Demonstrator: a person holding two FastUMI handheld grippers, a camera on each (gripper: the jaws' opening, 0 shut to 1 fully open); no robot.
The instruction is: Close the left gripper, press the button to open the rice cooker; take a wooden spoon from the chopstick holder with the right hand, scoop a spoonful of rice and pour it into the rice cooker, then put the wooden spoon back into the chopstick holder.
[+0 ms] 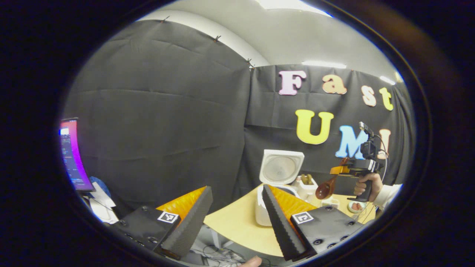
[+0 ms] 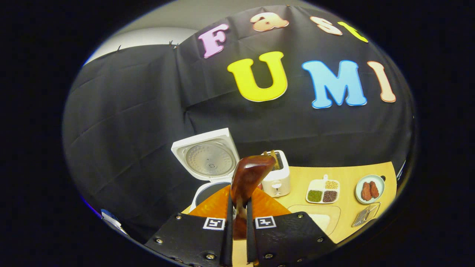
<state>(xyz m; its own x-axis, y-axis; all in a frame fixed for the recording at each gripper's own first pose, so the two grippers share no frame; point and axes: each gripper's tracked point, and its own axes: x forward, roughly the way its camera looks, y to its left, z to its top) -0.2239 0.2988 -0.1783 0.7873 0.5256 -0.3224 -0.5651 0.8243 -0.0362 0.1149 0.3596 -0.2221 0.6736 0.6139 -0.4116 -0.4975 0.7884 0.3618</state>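
Left gripper [image 1: 237,218]: lower centre of the left gripper view, fingers spread wide apart, nothing between them, held above the near edge of the desk [image 1: 237,222].

Right gripper [image 2: 237,222]: bottom centre of the right gripper view, fingers pressed together on the handle of the wooden spoon [image 2: 248,178]. Spoon bowl stands up above the fingertips at frame centre, dark brown and glossy; whether it carries rice cannot be told. In the left gripper view the same gripper [image 1: 339,170] appears at right of frame, held by a hand [image 1: 365,183] with a pale sleeve, the spoon [image 1: 326,189] hanging bowl-down from it.

Rice cooker [image 2: 207,163]: white, lid raised upright, inner plate of the lid facing the camera; left of centre in the right gripper view, at the back edge of the desk. In the left gripper view it [image 1: 280,170] sits right of centre, its body partly behind the left gripper's right finger.

Chopstick holder [image 2: 276,178]: white box just right of the rice cooker, utensil handles sticking out of its top.

Divided dish [image 2: 323,192]: lower right of the right gripper view, compartments of green, yellow and dark grains.

Round plate [image 2: 369,189]: right of the divided dish, two reddish-brown pieces on it.

Monitor [image 1: 72,155]: far left of the left gripper view, screen lit.
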